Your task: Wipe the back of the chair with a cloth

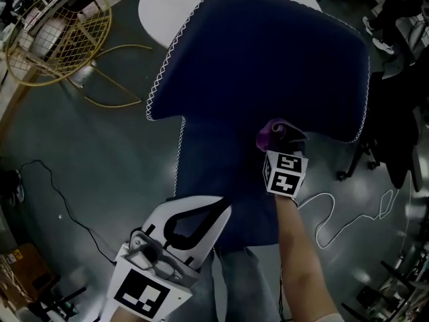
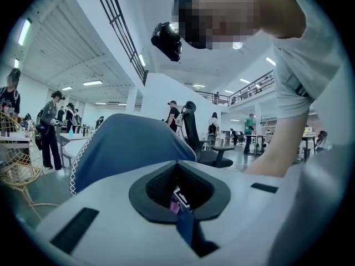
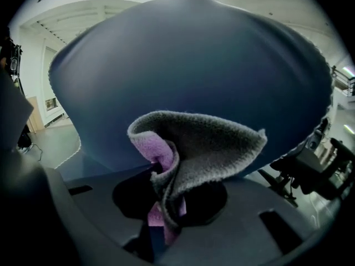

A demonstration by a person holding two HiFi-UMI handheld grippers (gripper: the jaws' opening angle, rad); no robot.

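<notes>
Lowest in the head view, at the lower left, the left hand-held gripper (image 1: 213, 215) has its white jaws pressed together on nothing. It hangs just in front of the narrow lower part of the chair back (image 1: 268, 66), and whether it touches the fabric cannot be told.

Up and to the right, the right hand-held gripper (image 1: 287, 154) pinches the cloth (image 1: 278, 136), a grey and purple one. The jaws hold only a fold of it, and the rest flares out loose above them. The cloth sits at the lower right of the wide part of the dark blue chair back, right up against it. Contact looks likely but is not certain.

The main risk, as I judge it, is that short pinch. Dragging across the fabric could pull the fold out of the jaws and drop the cloth. Being bunched, it may also wipe with one small edge only and miss patches. The white zigzag stitching (image 1: 175, 45) round the border could snag a loose corner.

With the left hand-held gripper not bracing anything, a hard push might tilt or turn the chair.

Beyond, a white table (image 1: 164, 9) stands close behind the chair top. A pale cable (image 1: 328, 215) loops on the floor (image 1: 100, 159) near the person's feet, which is a trip hazard.
</notes>
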